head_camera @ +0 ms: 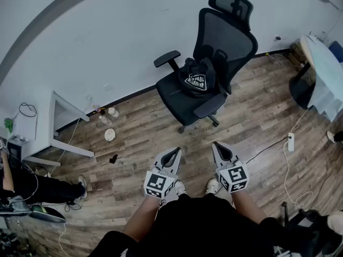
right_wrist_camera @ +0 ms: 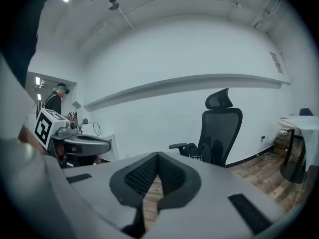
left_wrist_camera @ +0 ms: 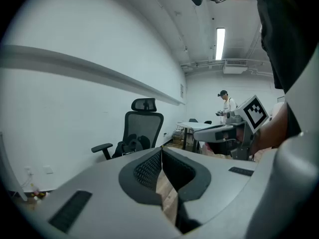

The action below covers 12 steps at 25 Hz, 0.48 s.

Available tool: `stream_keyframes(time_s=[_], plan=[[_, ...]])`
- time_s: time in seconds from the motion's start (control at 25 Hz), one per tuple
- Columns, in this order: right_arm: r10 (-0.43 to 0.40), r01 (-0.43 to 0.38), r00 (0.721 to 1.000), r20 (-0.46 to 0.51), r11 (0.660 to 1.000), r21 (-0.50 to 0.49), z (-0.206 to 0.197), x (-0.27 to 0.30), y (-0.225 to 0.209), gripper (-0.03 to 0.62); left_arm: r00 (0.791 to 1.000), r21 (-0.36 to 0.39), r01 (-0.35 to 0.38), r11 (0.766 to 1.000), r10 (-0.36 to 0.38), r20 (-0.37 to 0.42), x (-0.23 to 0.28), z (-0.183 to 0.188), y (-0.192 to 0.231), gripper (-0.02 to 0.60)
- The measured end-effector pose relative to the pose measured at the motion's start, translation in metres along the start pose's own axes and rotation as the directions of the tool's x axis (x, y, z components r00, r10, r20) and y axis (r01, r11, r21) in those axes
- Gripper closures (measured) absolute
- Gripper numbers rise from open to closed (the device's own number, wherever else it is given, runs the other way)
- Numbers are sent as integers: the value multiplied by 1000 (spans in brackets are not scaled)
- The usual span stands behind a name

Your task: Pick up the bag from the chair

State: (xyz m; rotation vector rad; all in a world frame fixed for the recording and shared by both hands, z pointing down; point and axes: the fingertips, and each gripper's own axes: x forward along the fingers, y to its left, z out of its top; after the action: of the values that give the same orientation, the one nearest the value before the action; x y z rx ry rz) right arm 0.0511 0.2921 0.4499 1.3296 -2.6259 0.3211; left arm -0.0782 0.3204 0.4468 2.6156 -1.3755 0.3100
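My left claw (head_camera: 174,152) is shut on nothing, the black bag (head_camera: 197,78) sits well ahead on the chair (head_camera: 179,103), my right claw (head_camera: 220,145) is likewise closed and empty, so I'd step closer and open before reaching, probably for its top.

The bag (head_camera: 196,78) on the chair (head_camera: 228,33) reads in the head view as a dark heap. Its straps and outline cannot be made out, and the print on its white patch is too small to read. The near armrest (head_camera: 210,105) covers part of the seat beside it. In the left gripper view the left tool (left_wrist_camera: 161,148) hides the bag's lower part, and in the right gripper view the right tool (right_wrist_camera: 157,154) hides the seat under it. The small things (head_camera: 107,119) on the floor (head_camera: 161,135) are too small to name. A person (head_camera: 37,189) at the left edge and a white worktop (head_camera: 324,71) at the right edge are cut off.
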Motion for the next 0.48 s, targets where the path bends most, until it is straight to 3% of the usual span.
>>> stream_keyframes(time_s=[0.48], plan=[[-41, 41, 999, 17, 999, 12, 4, 6, 19, 574, 999, -25, 28, 999, -27, 17, -16, -1, 21, 560]])
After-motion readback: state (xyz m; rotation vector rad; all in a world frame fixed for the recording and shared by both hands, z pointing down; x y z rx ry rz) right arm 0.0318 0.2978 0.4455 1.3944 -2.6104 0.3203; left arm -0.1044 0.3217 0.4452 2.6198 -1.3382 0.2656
